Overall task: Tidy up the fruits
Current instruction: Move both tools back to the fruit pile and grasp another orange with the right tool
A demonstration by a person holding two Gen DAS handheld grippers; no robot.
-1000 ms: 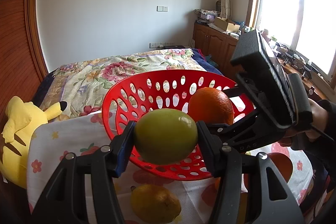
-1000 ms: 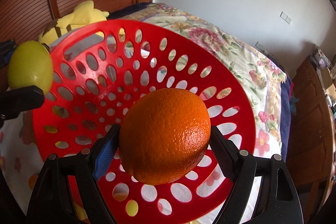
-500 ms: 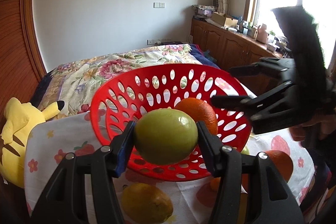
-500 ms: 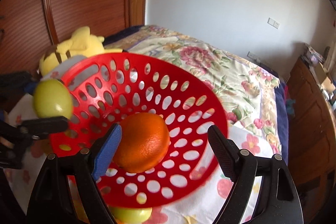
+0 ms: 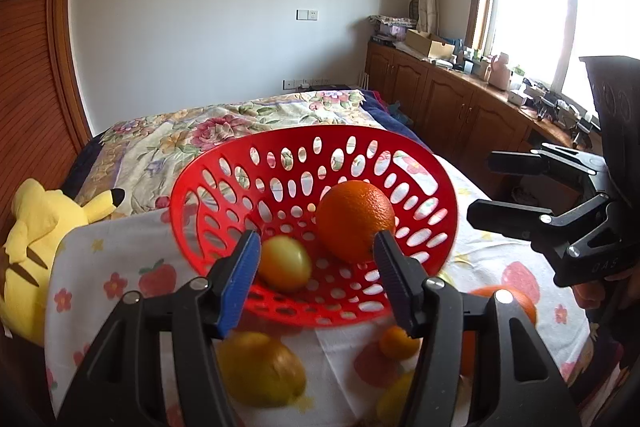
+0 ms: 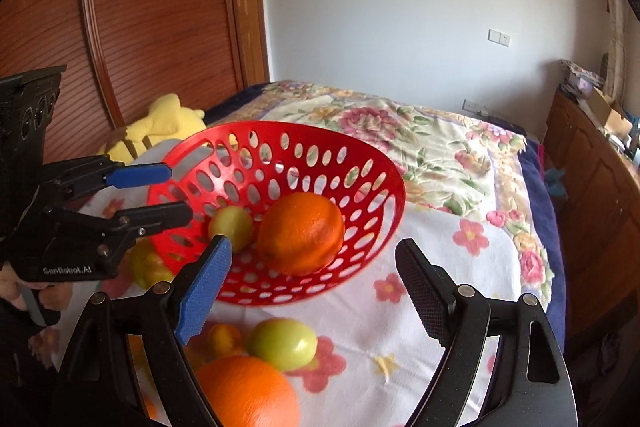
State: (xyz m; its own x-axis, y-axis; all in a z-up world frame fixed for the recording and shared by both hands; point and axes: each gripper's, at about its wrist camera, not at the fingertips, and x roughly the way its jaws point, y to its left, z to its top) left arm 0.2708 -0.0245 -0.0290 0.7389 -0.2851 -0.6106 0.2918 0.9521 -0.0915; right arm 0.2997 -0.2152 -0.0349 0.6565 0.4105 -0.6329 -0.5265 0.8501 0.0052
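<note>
Left wrist view: a yellow plush toy (image 5: 38, 239) lies at the left edge of the bed, against the wooden wall panel. Beside it a white fruit-print cloth (image 5: 116, 259) covers the near part of the bed, and the floral bedspread (image 5: 192, 135) runs bare behind it to the far edge. The left gripper (image 5: 316, 277) hangs over the near rim of the red basket (image 5: 224, 171), jaws wide with nothing between them. That basket sits tilted on the cloth and holds a yellow-green fruit (image 5: 285, 263) at left and a large orange (image 5: 356, 221) just beside it at right. In front of the basket, loose on the cloth, lie a lemon (image 5: 260, 369), a small orange fruit (image 5: 398, 341) and another orange (image 5: 516, 301), partly hidden by the fingers. Right of the basket the right gripper (image 5: 484, 187) hovers over the cloth near the bed's right edge, jaws wide and holding nothing.

Right wrist view: a green fruit (image 6: 282, 343) and a big orange (image 6: 248, 391) lie on the cloth near the bed's near edge; right of the basket the cloth is open up to the cabinets (image 6: 592, 179).
</note>
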